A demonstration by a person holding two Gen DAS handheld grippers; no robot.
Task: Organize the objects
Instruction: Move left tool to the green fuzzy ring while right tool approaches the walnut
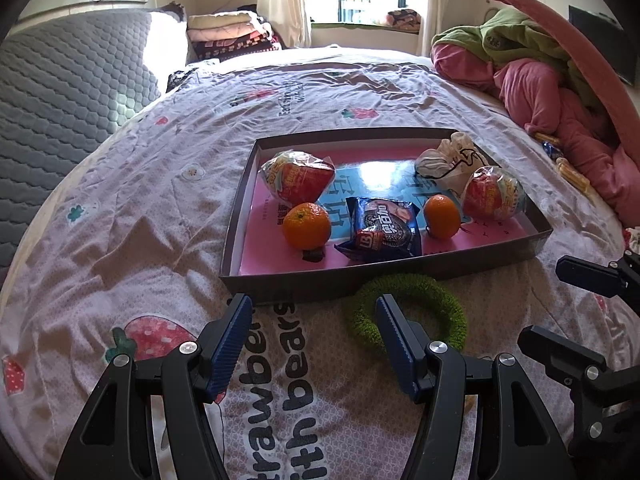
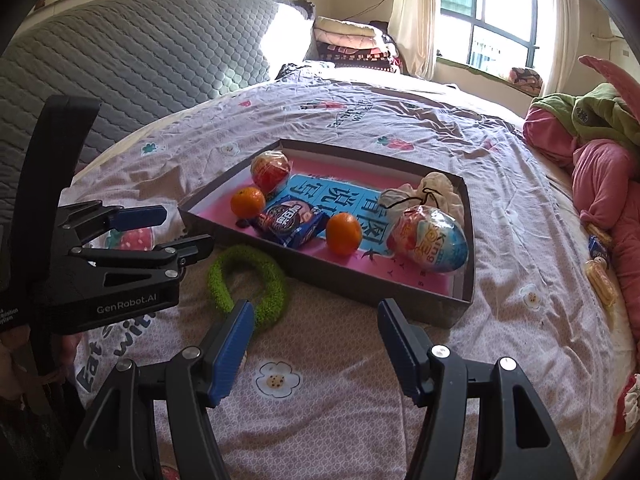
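The tray (image 1: 248,216) is the landmark here: a shallow dark box with a pink and blue floor, lying on the printed bedsheet (image 1: 132,208).

Going from its left end to its right in the left wrist view, it holds a wrapped red toy egg (image 1: 298,178), an orange (image 1: 307,226) just in front of that, a dark blue biscuit packet (image 1: 382,228) in the middle, a second orange (image 1: 442,217), a second toy egg (image 1: 494,197) at the right end, and a white drawstring pouch (image 1: 448,160) behind it against the far wall. All of these are already inside.

The one thing outside is the green fuzzy ring (image 1: 416,288), lying flat on the sheet just in front of the tray's near wall, about level with the biscuit packet. It looks touching or almost touching that wall; I cannot tell which.

The left gripper (image 1: 316,316) hovers in front of the tray with its jaws wide apart and nothing between them. Its right finger overlaps the ring's near left arc in the picture, so the ring lies slightly to its right and ahead.

The right gripper (image 2: 316,320) is also open and empty, in front of the tray's right half; the ring sits off to its left, by its left finger (image 2: 234,332).

The left gripper seems nearer. Being round, the ring offers no long axis, so pinching across one arc should do.
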